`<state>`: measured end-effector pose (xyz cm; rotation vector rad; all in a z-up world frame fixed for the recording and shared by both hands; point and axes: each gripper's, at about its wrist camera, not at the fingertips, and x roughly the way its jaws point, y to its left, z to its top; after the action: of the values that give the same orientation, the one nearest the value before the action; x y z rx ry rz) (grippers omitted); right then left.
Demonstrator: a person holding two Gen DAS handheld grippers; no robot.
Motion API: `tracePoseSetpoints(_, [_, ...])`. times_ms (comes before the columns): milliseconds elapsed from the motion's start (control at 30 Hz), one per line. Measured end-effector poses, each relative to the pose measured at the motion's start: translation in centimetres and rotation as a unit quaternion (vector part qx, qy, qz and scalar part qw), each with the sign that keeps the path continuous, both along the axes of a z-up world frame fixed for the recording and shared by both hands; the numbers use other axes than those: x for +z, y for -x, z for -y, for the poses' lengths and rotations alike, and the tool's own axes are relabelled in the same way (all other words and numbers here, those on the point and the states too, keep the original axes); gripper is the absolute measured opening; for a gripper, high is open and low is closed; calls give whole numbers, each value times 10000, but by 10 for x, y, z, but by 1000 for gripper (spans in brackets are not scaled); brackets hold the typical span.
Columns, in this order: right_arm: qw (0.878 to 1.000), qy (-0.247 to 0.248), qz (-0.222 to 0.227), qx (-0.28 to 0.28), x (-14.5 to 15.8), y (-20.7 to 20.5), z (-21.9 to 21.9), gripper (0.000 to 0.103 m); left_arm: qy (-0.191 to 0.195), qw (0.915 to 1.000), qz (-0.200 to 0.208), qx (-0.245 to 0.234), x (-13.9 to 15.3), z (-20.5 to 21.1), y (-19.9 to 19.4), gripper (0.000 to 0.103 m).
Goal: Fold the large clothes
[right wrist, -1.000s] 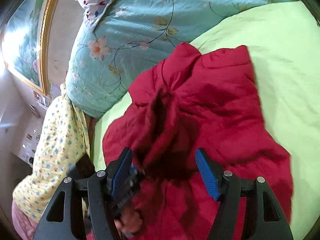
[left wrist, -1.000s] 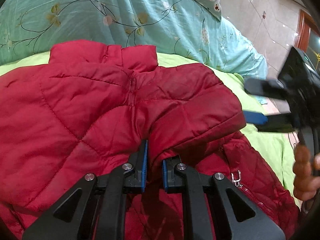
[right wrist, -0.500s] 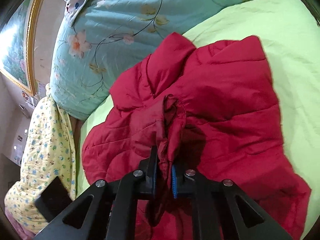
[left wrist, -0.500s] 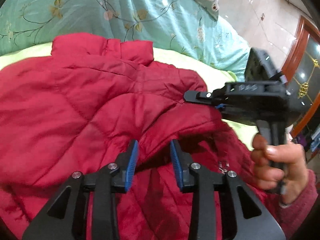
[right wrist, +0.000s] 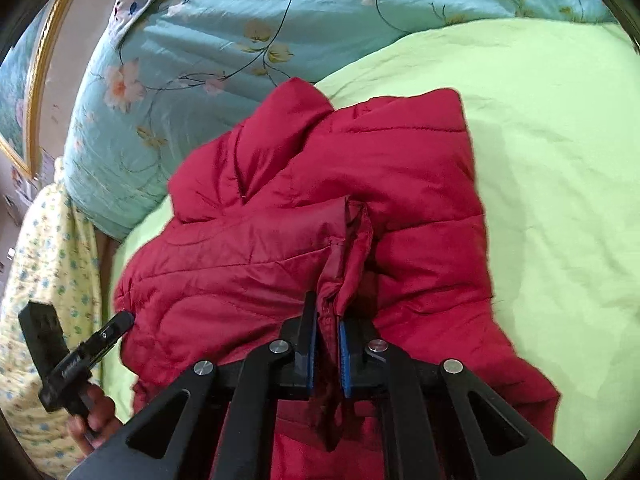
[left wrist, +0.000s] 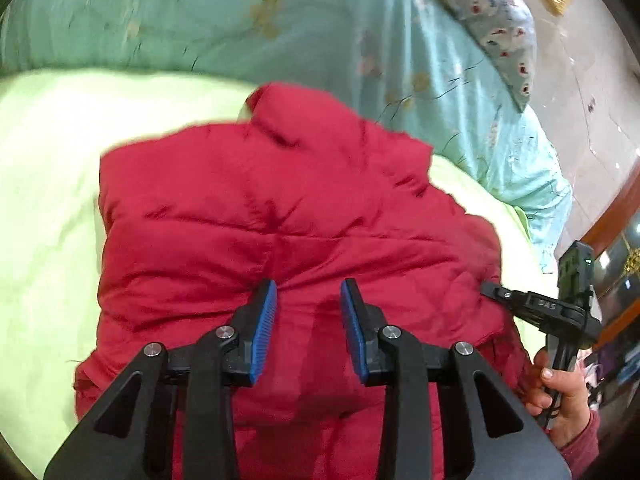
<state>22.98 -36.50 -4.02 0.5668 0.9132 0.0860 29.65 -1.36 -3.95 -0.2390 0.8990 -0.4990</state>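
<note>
A red quilted jacket (left wrist: 280, 208) lies crumpled on the light green bedsheet (left wrist: 48, 184), its collar toward the far quilt. My left gripper (left wrist: 308, 308) hovers over the jacket's near part, its blue pads (left wrist: 264, 320) apart with no cloth pinched between them. My right gripper (right wrist: 328, 320) is shut on a raised fold of the jacket's sleeve (right wrist: 352, 232). In the left wrist view the right gripper (left wrist: 490, 289) sits at the jacket's right edge, held by a hand (left wrist: 560, 404). In the right wrist view the left gripper (right wrist: 122, 320) is by the jacket's left edge.
A teal floral quilt (right wrist: 240, 32) is bunched along the far side of the bed, with a spotted pillow (left wrist: 496, 20) on it. Yellow flowered cloth (right wrist: 44, 248) hangs at the left bedside. Tiled floor (left wrist: 592, 112) and a wooden door frame (left wrist: 612, 224) lie beyond the right side.
My left gripper let go of the jacket fold, opened and swung sideways. My right gripper, open a second ago, closed on the sleeve fold and sank slightly.
</note>
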Motion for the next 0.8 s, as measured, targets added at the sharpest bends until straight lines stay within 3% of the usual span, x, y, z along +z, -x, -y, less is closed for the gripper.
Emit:
tracePoseSetpoints(33, [10000,53,-12,15,1,1,-2,8,-4,10000,-61,-33,-7,1,-1,30])
tracePoseSetpoints(100, [9998,217,20,-40,8,4,-4,21,-94,9999,-73,41,-17,4,0,30])
tracePoseSetpoints(133, [9988,451,119,-160,18,10,-6,23,-159,9998,-49,62,-19,7,1,30])
tracePoseSetpoints(267, [9872,1247,890,-452,59,34,-20,27,-331,9994,12,97,-17,14,4,31])
tracePoseSetpoints(333, [9859,1282,1064,-154,68,33,-35,35,-358,9993,30,108,-18,14,3,31])
tracePoseSetpoints(500, [9833,1627,505,646,37,3,-76,34,-459,9989,80,106,-18,15,4,31])
tracePoseSetpoints(600, [9845,1667,14,546,5,-10,-70,34,-531,9985,116,33,-14,16,6,31])
tracePoseSetpoints(800, [9900,1347,-67,412,-8,-13,-55,31,-359,9990,276,27,6,3,18,31])
